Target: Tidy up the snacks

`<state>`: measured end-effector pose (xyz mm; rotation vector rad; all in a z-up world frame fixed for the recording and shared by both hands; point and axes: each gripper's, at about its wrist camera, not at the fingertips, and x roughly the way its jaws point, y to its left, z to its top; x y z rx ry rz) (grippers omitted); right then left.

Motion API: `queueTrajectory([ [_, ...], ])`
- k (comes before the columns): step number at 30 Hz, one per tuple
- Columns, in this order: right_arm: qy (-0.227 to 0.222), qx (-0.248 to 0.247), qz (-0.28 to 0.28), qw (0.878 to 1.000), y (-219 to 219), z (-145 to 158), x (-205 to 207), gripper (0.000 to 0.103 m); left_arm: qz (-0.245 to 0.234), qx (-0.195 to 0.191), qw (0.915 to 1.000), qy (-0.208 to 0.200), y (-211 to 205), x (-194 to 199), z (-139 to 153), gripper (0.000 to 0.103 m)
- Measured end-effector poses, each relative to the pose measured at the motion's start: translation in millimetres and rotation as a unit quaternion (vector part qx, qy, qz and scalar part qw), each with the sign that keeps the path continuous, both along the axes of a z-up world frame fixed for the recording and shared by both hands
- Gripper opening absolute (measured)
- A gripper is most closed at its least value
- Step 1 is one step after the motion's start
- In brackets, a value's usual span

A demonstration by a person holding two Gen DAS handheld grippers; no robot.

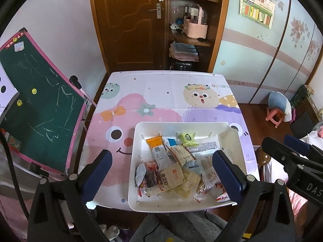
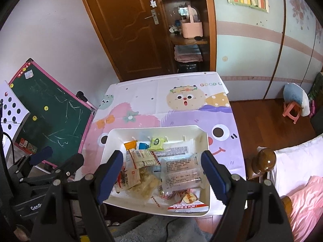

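Observation:
A white plastic bin (image 1: 139, 133) sits at the near edge of the table and also shows in the right wrist view (image 2: 113, 136). It holds several snack packets, among them an orange packet (image 1: 154, 141), a small green packet (image 1: 188, 138), a beige packet (image 1: 170, 176) and a clear printed packet (image 2: 180, 171). My left gripper (image 1: 161, 173) is open and empty, held above the near part of the bin. My right gripper (image 2: 162, 177) is open and empty above the bin too, and shows at the right of the left wrist view (image 1: 290, 149).
The table (image 1: 153, 92) has a pink and purple cartoon cloth. A green chalkboard (image 1: 38, 109) leans at the left. A wooden door (image 1: 129, 20) and shelf stand behind. A wooden bedpost (image 2: 266, 159) and bed are at the right; a pink stool (image 2: 291, 109) stands farther off.

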<state>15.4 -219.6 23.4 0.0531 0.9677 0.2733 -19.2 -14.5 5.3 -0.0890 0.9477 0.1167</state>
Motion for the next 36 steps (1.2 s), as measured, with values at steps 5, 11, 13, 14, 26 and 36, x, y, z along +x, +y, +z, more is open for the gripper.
queueTrajectory([
  [5,-0.005,-0.002,0.0,1.0,-1,3,4,0.08,-0.004,0.003,1.0,0.0,-3,9,1,0.099],
  [11,-0.005,-0.004,-0.002,1.0,-2,4,11,0.08,-0.005,0.004,1.0,0.0,-6,15,2,0.099],
  [13,-0.005,-0.004,-0.002,1.0,-2,4,13,0.08,-0.006,0.005,1.0,0.001,-6,18,2,0.099],
  [14,-0.004,-0.004,-0.002,1.0,-2,4,14,0.08,-0.007,0.006,1.0,0.001,-7,19,2,0.099],
  [26,-0.004,-0.004,-0.001,1.0,-2,4,18,0.08,-0.008,0.008,0.9999,0.003,-9,23,2,0.099],
  [36,-0.004,-0.004,-0.001,1.0,-3,4,19,0.08,-0.009,0.008,0.9999,0.003,-10,24,1,0.099],
])
